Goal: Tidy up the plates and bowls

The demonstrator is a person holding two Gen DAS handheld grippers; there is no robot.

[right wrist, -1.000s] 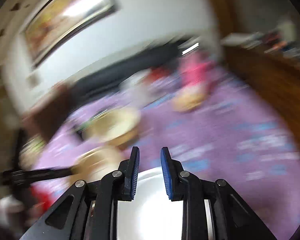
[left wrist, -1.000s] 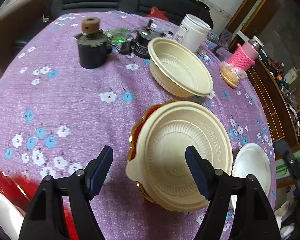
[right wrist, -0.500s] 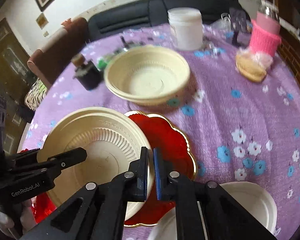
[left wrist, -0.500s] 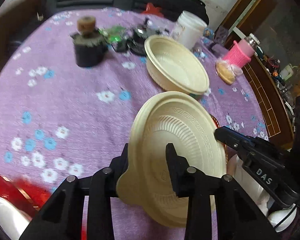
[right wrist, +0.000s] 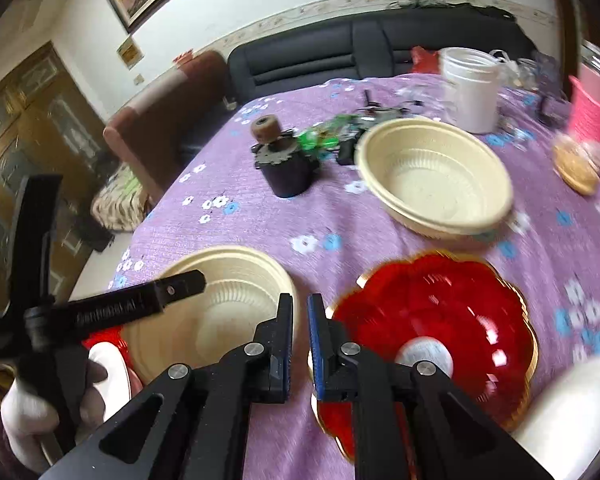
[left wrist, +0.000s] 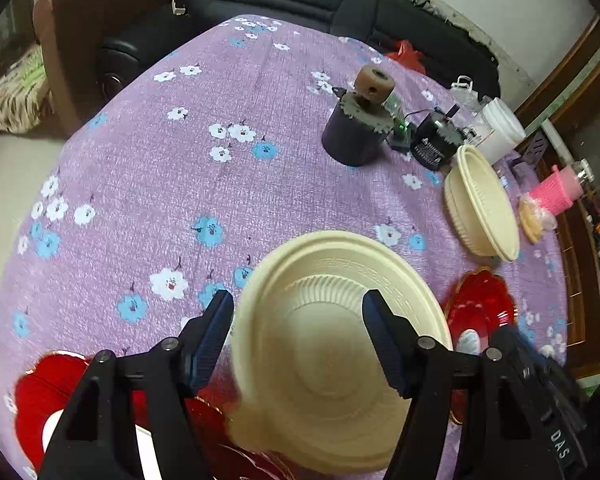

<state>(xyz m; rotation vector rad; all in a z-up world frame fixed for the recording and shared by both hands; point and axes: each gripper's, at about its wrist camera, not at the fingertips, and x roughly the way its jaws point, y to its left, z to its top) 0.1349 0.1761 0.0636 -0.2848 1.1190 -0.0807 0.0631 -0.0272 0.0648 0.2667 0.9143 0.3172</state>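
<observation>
A cream plastic bowl [left wrist: 340,344] lies between the wide-spread fingers of my left gripper [left wrist: 298,338], over a red plate with a white plate on it [left wrist: 52,400]; it also shows in the right wrist view [right wrist: 220,312]. The left gripper is open, not pinching the rim. A second cream bowl [left wrist: 484,208] stands further back, also in the right wrist view [right wrist: 436,176]. A red scalloped plate with a gold rim [right wrist: 432,328] lies uncovered to the right. My right gripper [right wrist: 300,336] is nearly closed and empty, between bowl and red plate.
A dark cylinder with a brown cap [right wrist: 284,160], a white jar [right wrist: 470,88], a pink-sleeved bottle [right wrist: 592,108], a small bagged item [right wrist: 576,164] and electronic parts stand at the back of the purple flowered tablecloth [left wrist: 180,180]. A white plate [right wrist: 572,412] lies at the right.
My left gripper carried the cream bowl left off the right red plate, toward the left red plate, then opened its fingers. The right gripper stayed nearly shut and shifted slightly.
</observation>
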